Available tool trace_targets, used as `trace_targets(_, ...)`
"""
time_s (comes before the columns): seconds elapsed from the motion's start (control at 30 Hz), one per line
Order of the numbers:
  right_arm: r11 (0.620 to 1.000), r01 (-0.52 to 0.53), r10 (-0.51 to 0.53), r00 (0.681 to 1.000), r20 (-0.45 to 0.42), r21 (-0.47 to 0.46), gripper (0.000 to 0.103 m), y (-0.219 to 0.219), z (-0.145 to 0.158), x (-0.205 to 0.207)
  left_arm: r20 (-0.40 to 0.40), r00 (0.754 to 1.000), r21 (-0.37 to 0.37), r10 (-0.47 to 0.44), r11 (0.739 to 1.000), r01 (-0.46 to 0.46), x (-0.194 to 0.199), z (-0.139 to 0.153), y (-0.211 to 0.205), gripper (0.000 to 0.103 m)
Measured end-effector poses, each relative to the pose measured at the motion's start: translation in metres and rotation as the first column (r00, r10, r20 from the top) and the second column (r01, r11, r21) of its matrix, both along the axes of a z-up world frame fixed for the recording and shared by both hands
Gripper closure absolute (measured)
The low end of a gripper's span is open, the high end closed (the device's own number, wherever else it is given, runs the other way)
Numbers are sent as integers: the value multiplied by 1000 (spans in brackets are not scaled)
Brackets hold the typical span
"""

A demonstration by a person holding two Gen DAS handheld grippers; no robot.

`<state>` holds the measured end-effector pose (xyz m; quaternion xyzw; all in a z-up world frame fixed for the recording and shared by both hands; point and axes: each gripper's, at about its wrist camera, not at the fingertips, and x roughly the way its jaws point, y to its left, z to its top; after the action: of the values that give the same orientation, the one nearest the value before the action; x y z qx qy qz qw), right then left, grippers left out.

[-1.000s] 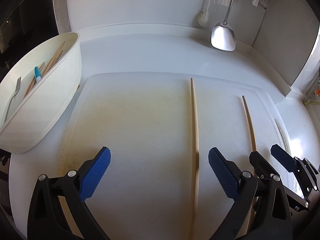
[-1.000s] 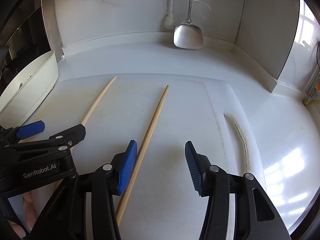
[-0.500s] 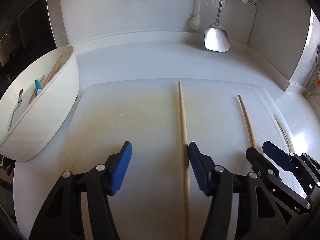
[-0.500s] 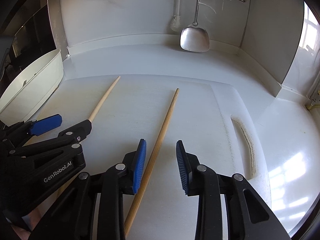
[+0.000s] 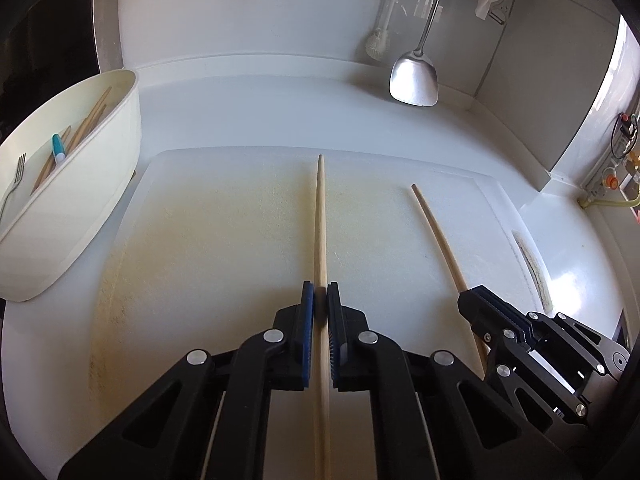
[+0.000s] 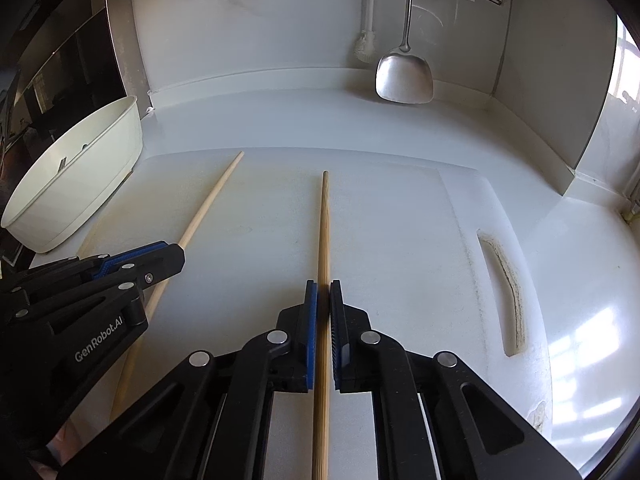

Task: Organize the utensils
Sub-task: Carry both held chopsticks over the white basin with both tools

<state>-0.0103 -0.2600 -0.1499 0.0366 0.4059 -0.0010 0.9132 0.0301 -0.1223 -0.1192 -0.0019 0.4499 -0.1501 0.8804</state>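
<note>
Two slim wooden chopsticks, left chopstick (image 5: pixel 320 220) clenched in left tool (image 5: pixel 320 304), right chopstick (image 6: pixel 323 232) in right tool (image 6: pixel 323 300)

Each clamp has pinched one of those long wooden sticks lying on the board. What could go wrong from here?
Each chopstick is pinched well back from its tip, so the long front could swing or slip when lifted. The left chopstick in the left gripper and the right chopstick in the right gripper lie close; they might collide heading toward the tub.
</note>
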Motion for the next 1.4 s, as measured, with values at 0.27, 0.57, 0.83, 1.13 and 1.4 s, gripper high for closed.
trace_targets(0.27,1000,-9,9,1000,23,7,97,-1,10,-1,16,1000,-8,5,1000,-5,0,11,1,96)
trace_targets(0.57,1000,-24,24,998,49,8,97,-2,36,-3,44,999,-1,25,1000,-25,-2,38,4,96)
trace_targets(0.83,997,-81,80,993,91,6,97,-3,77,-6,71,996,-17,61,998,-60,-11,83,10,96)
trace_targets(1.13,982,-187,184,970,157,1,97,26,125,1,97,979,-43,178,984,-175,-17,133,63,96)
trace_targets(1.4,974,-224,217,956,196,17,97,102,159,39,131,962,-13,241,970,-241,12,160,160,96)
